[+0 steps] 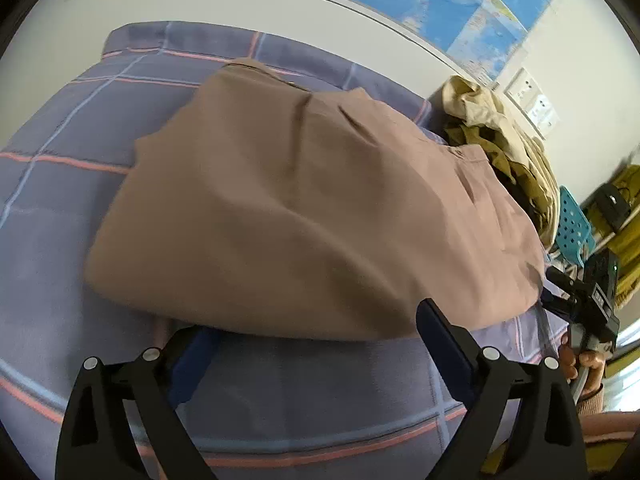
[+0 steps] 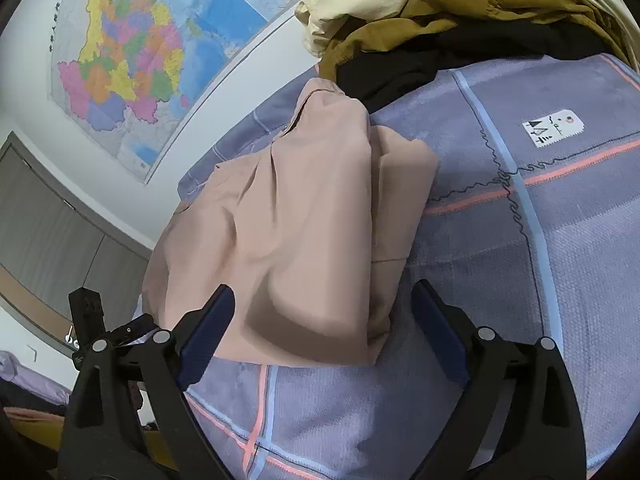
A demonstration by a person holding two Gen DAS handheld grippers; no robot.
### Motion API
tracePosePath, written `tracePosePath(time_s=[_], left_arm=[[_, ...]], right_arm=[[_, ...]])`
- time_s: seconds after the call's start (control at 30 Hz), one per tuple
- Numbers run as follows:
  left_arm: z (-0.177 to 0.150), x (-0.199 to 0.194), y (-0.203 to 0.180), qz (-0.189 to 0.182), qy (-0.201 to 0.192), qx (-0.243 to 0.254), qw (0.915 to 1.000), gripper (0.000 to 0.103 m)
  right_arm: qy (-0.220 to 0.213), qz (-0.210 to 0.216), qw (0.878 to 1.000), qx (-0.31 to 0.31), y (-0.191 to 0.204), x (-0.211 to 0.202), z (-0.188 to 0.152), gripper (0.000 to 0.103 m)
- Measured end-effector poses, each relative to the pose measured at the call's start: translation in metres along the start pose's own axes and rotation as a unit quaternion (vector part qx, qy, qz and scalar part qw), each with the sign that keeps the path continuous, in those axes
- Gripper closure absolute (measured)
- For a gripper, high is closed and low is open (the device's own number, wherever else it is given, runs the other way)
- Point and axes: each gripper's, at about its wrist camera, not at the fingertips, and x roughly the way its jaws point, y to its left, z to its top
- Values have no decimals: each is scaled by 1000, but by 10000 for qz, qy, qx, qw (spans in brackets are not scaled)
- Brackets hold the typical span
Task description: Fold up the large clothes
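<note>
I hold one gripper in each hand, and both point down at a slant toward the bed. My left gripper has its jaws wide apart. Nothing is pinched in it. The near edge of the folded pink-brown garment lies right at its tips, and one finger tip sits just under that edge. The other finger shows dark in front of the cloth.

My right gripper is wide too, and it holds nothing. The folded garment lies between its two fingers and a bit ahead, with its corner near the tips. I cannot tell if the pads touch the cloth.

The garment rests on the purple checked blanket with pink and pale blue stripes. It is folded into a thick bundle. Beyond it, near the wall, sits a heap of other clothes, cream, mustard and black. A big coloured map hangs on the wall.

From my left side I see my right hand gripping the other tool at the bed's edge, with a sleeve cuff below it.
</note>
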Motion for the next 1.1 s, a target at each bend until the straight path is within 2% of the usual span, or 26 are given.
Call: tracePosePath(time_s=[0.3, 0.57, 0.8, 0.97, 1.0, 1.07, 1.1], left_arm=[[11, 12, -3, -274, -70, -131, 9995, 7], [31, 25, 2, -735, -215, -585, 9953, 7], [40, 34, -1, -673, -389, -604, 9951, 7], [52, 44, -9, -410, -372, -563, 9969, 7], [54, 45, -8, -405, -354, -594, 9968, 7], [56, 45, -6, -320, -382, -673, 9965, 15], [57, 46, -4, -205, -418, -701, 9965, 24]], right_arm=[[28, 51, 10000, -45, 5, 9, 7, 10], [180, 261, 9994, -105, 12, 34, 22, 10], [264, 465, 9985, -145, 14, 50, 34, 10], [336, 528, 9978, -239, 19, 66, 44, 10], [363, 553, 9975, -254, 20, 67, 45, 11], [443, 598, 9968, -285, 23, 71, 45, 20], [480, 650, 9964, -266, 22, 73, 46, 34]])
